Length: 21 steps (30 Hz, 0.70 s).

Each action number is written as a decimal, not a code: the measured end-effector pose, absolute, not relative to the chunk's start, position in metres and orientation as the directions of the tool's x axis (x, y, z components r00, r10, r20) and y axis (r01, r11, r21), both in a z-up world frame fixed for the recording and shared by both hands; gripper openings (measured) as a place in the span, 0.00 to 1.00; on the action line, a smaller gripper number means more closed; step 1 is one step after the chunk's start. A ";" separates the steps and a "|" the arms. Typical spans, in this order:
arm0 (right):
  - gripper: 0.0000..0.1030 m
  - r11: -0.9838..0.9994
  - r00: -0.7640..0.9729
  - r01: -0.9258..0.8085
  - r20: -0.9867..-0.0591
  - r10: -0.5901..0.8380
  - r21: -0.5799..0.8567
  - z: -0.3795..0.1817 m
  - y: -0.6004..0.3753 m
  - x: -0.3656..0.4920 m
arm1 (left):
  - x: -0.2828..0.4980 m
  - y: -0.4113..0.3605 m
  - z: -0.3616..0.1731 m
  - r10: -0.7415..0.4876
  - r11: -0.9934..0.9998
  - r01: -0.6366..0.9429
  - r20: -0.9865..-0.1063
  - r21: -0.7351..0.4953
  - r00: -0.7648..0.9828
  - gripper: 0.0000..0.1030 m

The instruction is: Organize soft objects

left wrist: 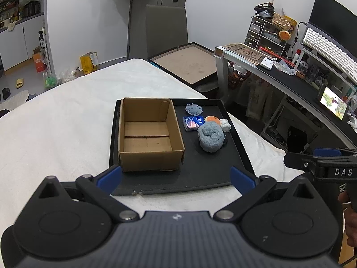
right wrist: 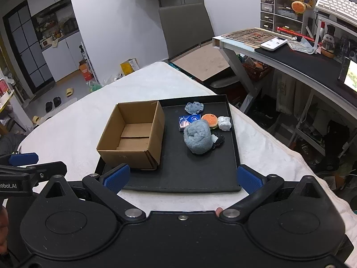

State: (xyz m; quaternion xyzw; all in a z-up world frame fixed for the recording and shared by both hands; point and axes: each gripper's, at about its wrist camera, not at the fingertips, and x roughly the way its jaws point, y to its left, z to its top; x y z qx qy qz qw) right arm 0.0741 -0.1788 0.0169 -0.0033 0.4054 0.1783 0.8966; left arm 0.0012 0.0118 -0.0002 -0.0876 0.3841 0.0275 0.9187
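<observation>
A black tray [left wrist: 214, 169] [right wrist: 196, 176] lies on a white cloth. On its left half stands an empty cardboard box [left wrist: 149, 134] [right wrist: 133, 134]. On the right half sit a big blue-grey fluffy ball [left wrist: 210, 136] [right wrist: 198, 139], a small blue-grey plush [left wrist: 193, 109] [right wrist: 194, 107], a blue packet [left wrist: 193, 122] [right wrist: 187, 120], an orange burger-shaped toy [left wrist: 212, 119] [right wrist: 210, 119], a crumpled white piece [left wrist: 225, 125] [right wrist: 224, 123] and a dark item [right wrist: 218, 141] behind the ball. My left gripper [left wrist: 176, 177] and right gripper [right wrist: 183, 175] hover open at the tray's near edge, both empty.
The white cloth [left wrist: 55, 134] covers a table. To the right stands a cluttered desk [left wrist: 290, 76] with a keyboard, a monitor and drawers. A grey chair [right wrist: 185, 29] stands behind the table. The right gripper [left wrist: 321, 163] shows at the left view's right edge.
</observation>
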 end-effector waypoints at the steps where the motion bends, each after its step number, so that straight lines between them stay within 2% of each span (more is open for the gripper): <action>1: 1.00 0.937 0.606 -0.322 -0.730 0.316 0.138 0.016 -0.178 0.076 | 0.003 0.013 0.000 -0.016 0.983 -0.119 -0.713 -0.139 0.701 0.99; 16: 1.00 0.933 0.577 -0.323 -0.749 0.325 0.157 0.002 -0.169 0.109 | 0.040 0.030 -0.016 -0.026 0.979 -0.135 -0.749 -0.153 0.662 0.99; 21: 1.00 0.918 0.546 -0.341 -0.753 0.368 0.201 -0.007 -0.167 0.122 | 0.052 0.040 -0.027 -0.040 0.975 -0.143 -0.763 -0.172 0.645 0.99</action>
